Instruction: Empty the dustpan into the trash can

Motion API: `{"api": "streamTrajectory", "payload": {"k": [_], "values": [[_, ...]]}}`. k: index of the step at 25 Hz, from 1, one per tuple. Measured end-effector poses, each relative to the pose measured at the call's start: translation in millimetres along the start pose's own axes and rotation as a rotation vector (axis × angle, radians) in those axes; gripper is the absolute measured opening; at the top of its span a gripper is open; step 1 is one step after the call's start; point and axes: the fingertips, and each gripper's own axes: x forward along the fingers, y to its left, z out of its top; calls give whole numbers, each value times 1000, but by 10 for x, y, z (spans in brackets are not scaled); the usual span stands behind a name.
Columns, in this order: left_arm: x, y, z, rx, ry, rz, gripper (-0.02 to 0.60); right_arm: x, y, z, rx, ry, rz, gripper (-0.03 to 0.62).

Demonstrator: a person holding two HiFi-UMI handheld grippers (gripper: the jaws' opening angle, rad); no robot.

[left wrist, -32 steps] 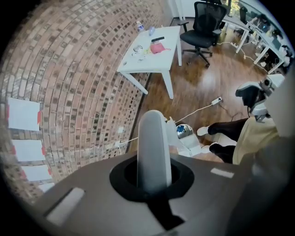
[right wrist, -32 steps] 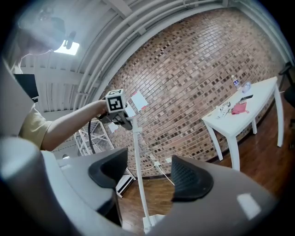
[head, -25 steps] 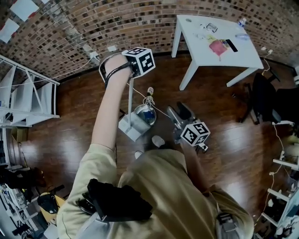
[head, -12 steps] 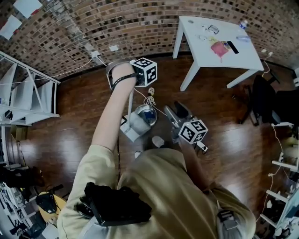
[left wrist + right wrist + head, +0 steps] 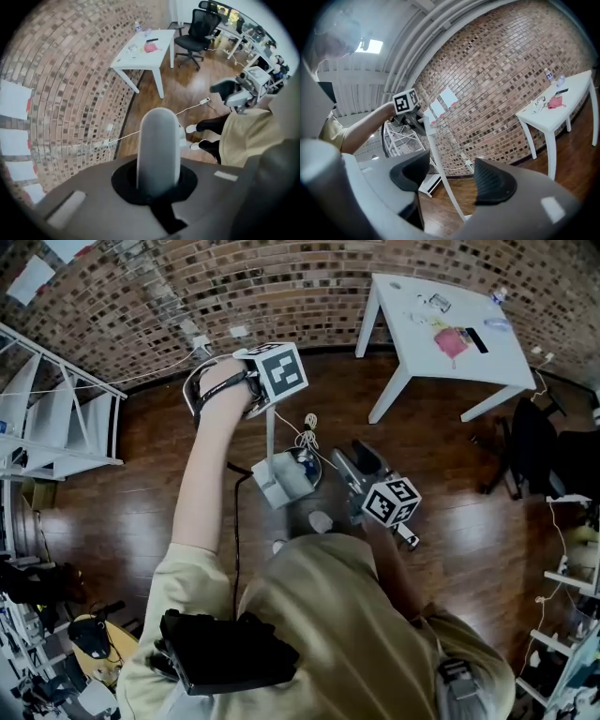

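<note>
The left gripper [image 5: 266, 405] has swung the handle top toward the brick wall [image 5: 187, 287], and the dustpan [image 5: 281, 484] has edged onto the trash can [image 5: 307, 465]. Nearest the person, the right gripper [image 5: 451, 180] idles, its jaws slightly apart on nothing. Beyond it, on the wooden floor [image 5: 450, 521], the pan overlaps the can's rim. Farthest up, the left jaws are clamped on the dustpan handle [image 5: 158, 147], whose end pokes past them. I'd tip it steeper and keep the lip inside the rim.

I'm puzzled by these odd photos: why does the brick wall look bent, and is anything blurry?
Head view: the wide lens bows the brick wall. Left gripper view: dark rounded corners, and the dustpan handle close to the lens looks soft. Right gripper view: the ceiling light glares white.
</note>
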Motion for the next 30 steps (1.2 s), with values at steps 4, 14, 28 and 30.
{"api": "streamTrajectory", "payload": {"k": [4,14,28,30], "values": [[328,-213,-255,45,109,-50,0,105,44,-15,9,9,14,282],[-76,-786,-562,88,53,-198,0,300,349,-194,20,34,83,282],[-155,-830,-1548,-146,-172,-244,0,-137,68,-291,56,19,-25,281],[-224,-838,-1884,-236,-211,-217,0,-115,51,-301,56,31,-17,279]]}}
